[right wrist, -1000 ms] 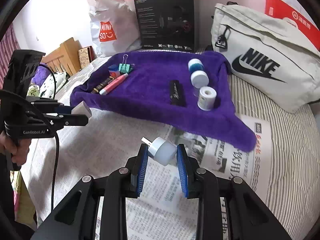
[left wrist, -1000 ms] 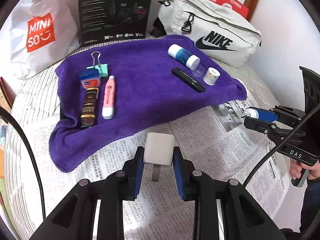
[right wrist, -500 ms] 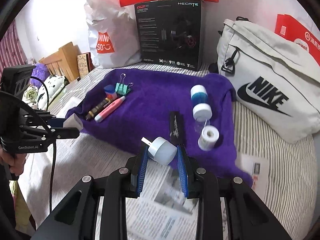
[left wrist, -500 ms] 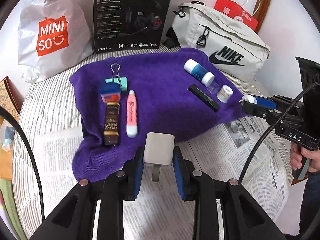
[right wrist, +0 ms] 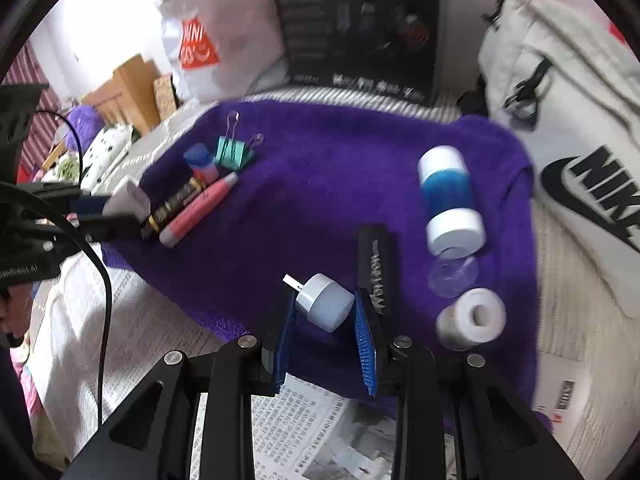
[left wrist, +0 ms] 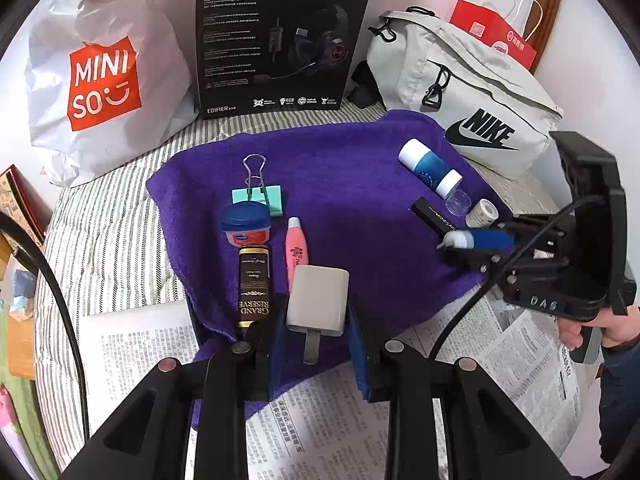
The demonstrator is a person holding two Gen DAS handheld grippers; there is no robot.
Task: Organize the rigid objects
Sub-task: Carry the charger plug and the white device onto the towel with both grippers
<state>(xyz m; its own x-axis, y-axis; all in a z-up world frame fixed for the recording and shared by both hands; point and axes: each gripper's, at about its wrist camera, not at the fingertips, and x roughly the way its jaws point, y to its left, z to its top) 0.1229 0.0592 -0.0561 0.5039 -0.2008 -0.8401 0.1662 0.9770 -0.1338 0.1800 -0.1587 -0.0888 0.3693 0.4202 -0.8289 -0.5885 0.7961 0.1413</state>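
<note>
Purple towel (left wrist: 360, 184) below: with each gripper clamping a plug, lower your left gripper (left wrist: 316, 320) beside the pink tube (left wrist: 297, 248), your right gripper (right wrist: 325, 320) by the black stick (right wrist: 374, 264).

You're in a home bedroom, striped bedsheet (left wrist: 120, 240) underfoot, purple towel (left wrist: 352, 208), shopping bag (left wrist: 100, 80), Nike bag (left wrist: 480, 112), wooden furniture (right wrist: 132, 84) behind.

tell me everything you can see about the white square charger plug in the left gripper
The white square charger plug is a smooth, matte, plastic-looking block with rounded corners. A flat grey metal prong points back toward the camera. The left gripper is shut on it, its blue pads pressing the two side faces. It is held upright above the near edge of the purple towel, just in front of the pink tube and beside the black and gold tube. Nothing else visibly touches it.
</note>
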